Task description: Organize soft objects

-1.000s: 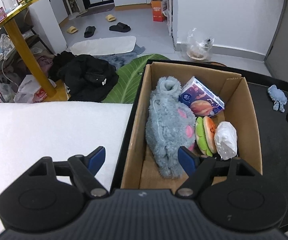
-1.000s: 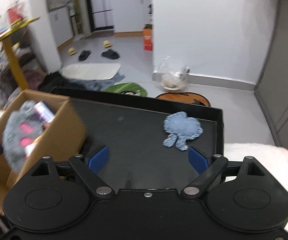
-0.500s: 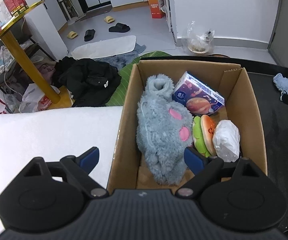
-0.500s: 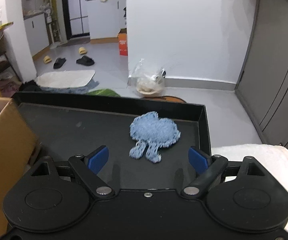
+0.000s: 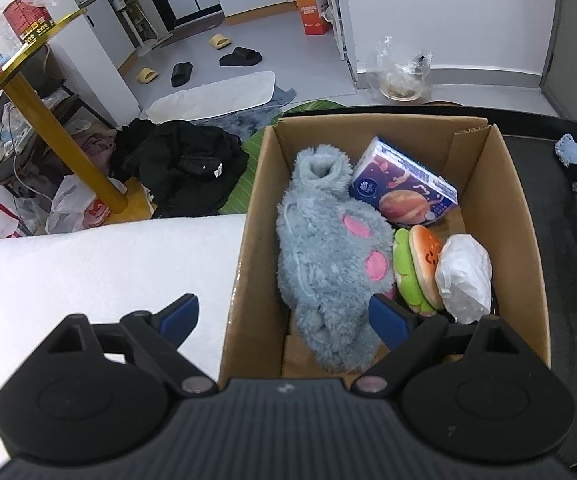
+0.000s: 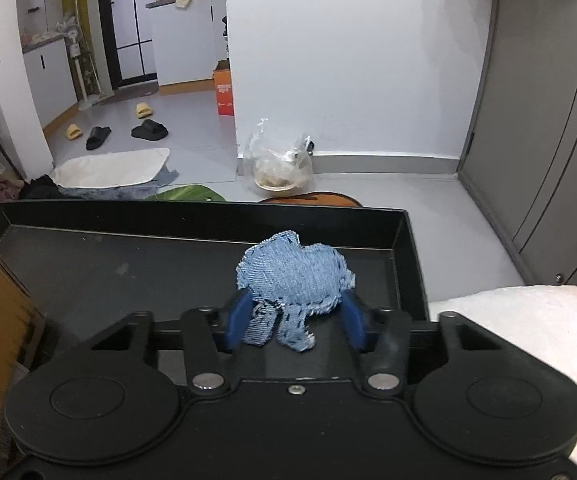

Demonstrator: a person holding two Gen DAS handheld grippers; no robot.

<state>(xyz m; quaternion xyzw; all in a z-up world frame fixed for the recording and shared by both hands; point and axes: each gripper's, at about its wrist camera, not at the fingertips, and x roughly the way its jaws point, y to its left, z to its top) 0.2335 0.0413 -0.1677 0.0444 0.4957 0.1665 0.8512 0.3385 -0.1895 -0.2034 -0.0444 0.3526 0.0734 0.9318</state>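
A cardboard box (image 5: pixel 516 216) stands in a black tray (image 6: pixel 100 264). It holds a grey plush toy (image 5: pixel 328 248), a tissue pack (image 5: pixel 404 188), a burger plush (image 5: pixel 420 268) and a white bag (image 5: pixel 464 272). My left gripper (image 5: pixel 284 316) is open and empty over the box's near left wall. A blue denim soft piece (image 6: pixel 292 276) lies between the fingers of my right gripper (image 6: pixel 294 320), which is closed in around it; it also shows in the left wrist view (image 5: pixel 574 154).
A white towel (image 5: pixel 88 272) lies left of the tray and another white towel (image 6: pixel 520 320) lies right of it. Beyond the tray is the floor with black clothes (image 5: pixel 180 164), a yellow table leg (image 5: pixel 64 140) and a plastic bag (image 6: pixel 280 164).
My right gripper moved forward to the denim piece and its fingers closed in on it. The left gripper shifted a little nearer over the box and stayed open.
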